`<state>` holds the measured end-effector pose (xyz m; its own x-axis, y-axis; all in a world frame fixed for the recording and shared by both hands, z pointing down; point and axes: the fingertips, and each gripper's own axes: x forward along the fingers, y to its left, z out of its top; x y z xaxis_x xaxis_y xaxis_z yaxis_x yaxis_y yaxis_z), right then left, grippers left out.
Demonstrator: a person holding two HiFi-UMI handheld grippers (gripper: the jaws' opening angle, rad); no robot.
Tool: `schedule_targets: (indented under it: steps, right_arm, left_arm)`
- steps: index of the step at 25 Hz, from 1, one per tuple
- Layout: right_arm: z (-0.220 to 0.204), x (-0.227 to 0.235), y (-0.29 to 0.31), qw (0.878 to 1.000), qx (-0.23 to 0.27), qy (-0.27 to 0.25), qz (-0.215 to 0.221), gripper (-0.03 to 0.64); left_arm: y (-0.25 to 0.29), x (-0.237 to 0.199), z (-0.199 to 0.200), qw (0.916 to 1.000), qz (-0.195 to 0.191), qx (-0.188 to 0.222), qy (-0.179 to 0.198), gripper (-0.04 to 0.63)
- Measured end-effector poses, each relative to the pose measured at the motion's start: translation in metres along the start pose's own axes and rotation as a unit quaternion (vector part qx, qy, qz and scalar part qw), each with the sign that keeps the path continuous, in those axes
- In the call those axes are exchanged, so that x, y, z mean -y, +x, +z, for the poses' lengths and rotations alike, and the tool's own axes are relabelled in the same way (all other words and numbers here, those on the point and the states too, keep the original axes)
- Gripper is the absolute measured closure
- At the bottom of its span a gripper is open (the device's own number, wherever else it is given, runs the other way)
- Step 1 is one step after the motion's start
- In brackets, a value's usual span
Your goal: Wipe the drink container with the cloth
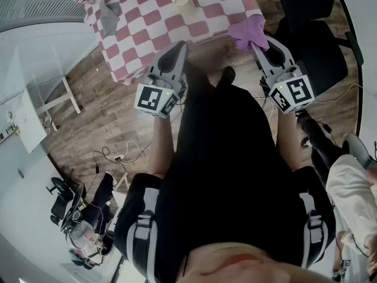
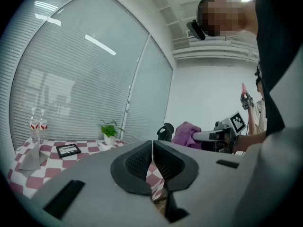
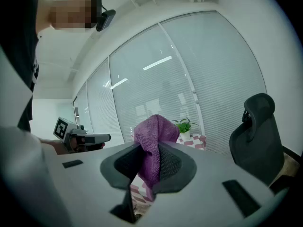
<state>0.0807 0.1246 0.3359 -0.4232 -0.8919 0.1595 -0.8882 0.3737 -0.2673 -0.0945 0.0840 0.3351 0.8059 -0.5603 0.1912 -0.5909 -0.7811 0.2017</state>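
Clear drink bottles (image 2: 35, 125) stand at the far left corner of the pink-and-white checked table (image 1: 159, 25), beside a grey cloth (image 2: 32, 157). My right gripper (image 1: 259, 40) is held in the air near the table's front right corner. It is shut on a purple cloth (image 1: 247, 31), which bunches up above the jaws (image 3: 151, 141). My left gripper (image 1: 178, 45) hovers at the table's front edge, shut with nothing between its jaws (image 2: 152, 157). Both grippers are well away from the bottles.
On the table also lie a black frame (image 2: 68, 150) and a small potted plant (image 2: 110, 129). A black office chair (image 1: 312, 46) stands right of the table. Cables (image 1: 123, 152) run over the wooden floor, a white side table (image 1: 41, 108) stands at the left, and another person (image 1: 353, 187) at the right.
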Motion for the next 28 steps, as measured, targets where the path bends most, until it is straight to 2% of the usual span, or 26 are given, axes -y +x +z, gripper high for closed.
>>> schedule_targets:
  steps: [4,12,18,21,28]
  right_arm:
    - [-0.001,0.002,-0.002,1.000,0.003,-0.002,0.001,0.532]
    - [-0.005,0.005,-0.002,1.000,0.007,0.006,0.001,0.531]
    - [-0.004,-0.005,0.001,0.999,0.015,0.025,0.032,0.525]
    - [-0.008,-0.004,0.006,0.999,0.010,0.032,0.022,0.523]
    - [-0.004,0.000,0.023,0.999,0.009,0.039,-0.033,0.523]
  left_arm:
    - [0.004,0.003,0.000,1.0000,-0.002,0.001,0.003,0.561]
    - [-0.003,0.002,-0.003,0.9997,0.023,-0.009,0.002,0.560]
    - [-0.011,-0.003,-0.007,0.9990,0.042,-0.010,-0.013,0.560]
    - [-0.009,-0.010,-0.012,0.9992,0.034,-0.013,-0.013,0.560]
    - [0.009,-0.051,-0.013,0.9995,0.007,-0.026,-0.017,0.560]
